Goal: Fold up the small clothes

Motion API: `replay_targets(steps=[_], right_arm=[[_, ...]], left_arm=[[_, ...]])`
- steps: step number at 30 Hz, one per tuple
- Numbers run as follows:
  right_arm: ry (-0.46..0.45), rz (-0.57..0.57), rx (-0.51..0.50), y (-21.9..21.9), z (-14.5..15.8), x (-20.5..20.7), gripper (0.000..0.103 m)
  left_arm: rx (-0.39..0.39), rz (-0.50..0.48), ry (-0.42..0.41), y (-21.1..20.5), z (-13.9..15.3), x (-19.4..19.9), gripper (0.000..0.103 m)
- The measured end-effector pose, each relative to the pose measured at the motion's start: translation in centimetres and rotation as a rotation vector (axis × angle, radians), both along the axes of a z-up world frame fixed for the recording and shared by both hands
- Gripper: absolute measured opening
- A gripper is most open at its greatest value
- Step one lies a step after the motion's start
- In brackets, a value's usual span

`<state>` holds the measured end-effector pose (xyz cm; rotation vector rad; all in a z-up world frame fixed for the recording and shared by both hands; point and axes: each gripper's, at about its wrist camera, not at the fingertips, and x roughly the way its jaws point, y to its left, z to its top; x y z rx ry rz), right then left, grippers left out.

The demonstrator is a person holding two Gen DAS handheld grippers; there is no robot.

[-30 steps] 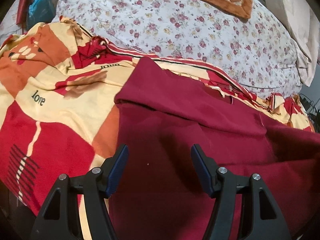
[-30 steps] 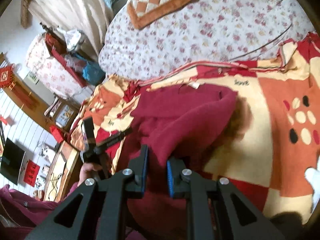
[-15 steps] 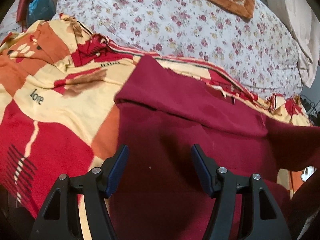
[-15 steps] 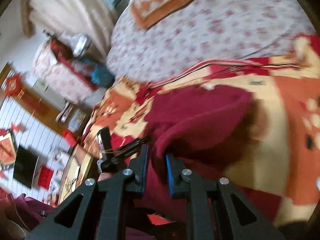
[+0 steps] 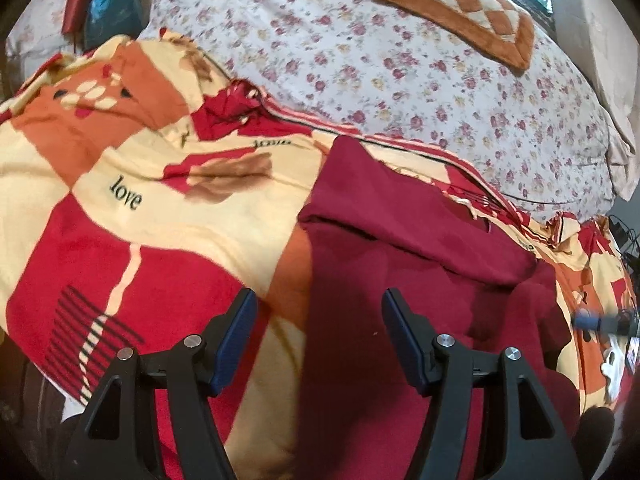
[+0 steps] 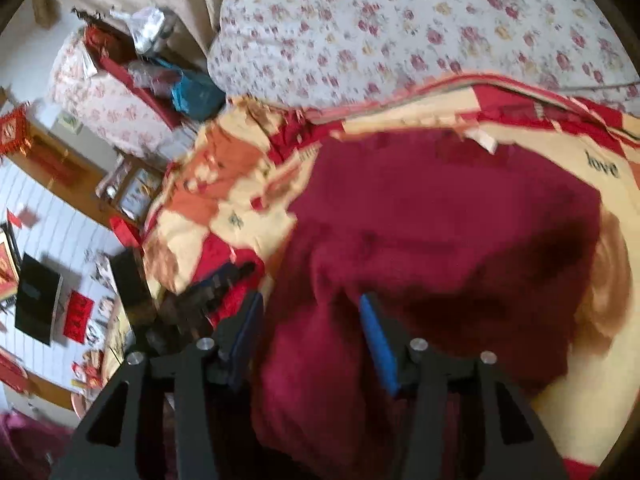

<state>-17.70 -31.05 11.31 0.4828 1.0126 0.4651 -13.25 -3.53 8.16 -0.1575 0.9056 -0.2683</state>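
Note:
A dark red garment (image 5: 400,280) lies on a red, orange and cream patterned blanket (image 5: 120,200), with its far part folded over the near part. My left gripper (image 5: 316,336) is open and empty, just above the garment's left edge. In the right wrist view the same garment (image 6: 440,232) lies bunched with a white label at its far edge. My right gripper (image 6: 308,332) is open over the garment's near folds, holding nothing. The other gripper (image 6: 216,280) shows blurred at the left.
A floral sheet (image 5: 400,60) covers the bed beyond the blanket, with an orange checked cushion (image 5: 456,12) at the far end. A floral-covered chair with bags (image 6: 120,80) and a dark screen (image 6: 36,296) stand left of the bed.
My right gripper was shut on a fold of the red garment; it has opened and let go, and the fold has dropped onto the garment. The left gripper shifted slightly left.

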Motion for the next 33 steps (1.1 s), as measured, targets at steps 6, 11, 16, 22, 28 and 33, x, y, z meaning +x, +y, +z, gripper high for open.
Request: replay_targets(steps=[6,11,16,22,28,33], right_arm=[[0.182,0.121,0.009,2.4,-6.0,-2.1,0.054],[0.181,0.220,0.188,6.2,-5.9,0.7,0.055],[0.079,0.035,0.311,5.0,-4.1,7.5,0.055],[0.078,-0.018,0.218,4.4,-4.6,8.5,0.058],[0.060,0.002,0.038,2.7,-4.2,3.9,0.059],[0.062,-0.079,-0.003,-1.9,-4.4,-0.9,0.060]], left_arm=[[0.008,-0.001,0.008,-0.1,-0.3,0.0,0.045],[-0.030,0.016,-0.013,1.3,1.0,-0.2,0.045],[-0.095,0.052,-0.048,3.7,2.5,-0.4,0.045],[-0.098,0.016,-0.055,4.1,2.4,-0.3,0.045],[-0.073,-0.012,0.018,3.2,0.5,0.6,0.048],[-0.023,0.036,0.130,3.0,-2.4,1.3,0.048]])
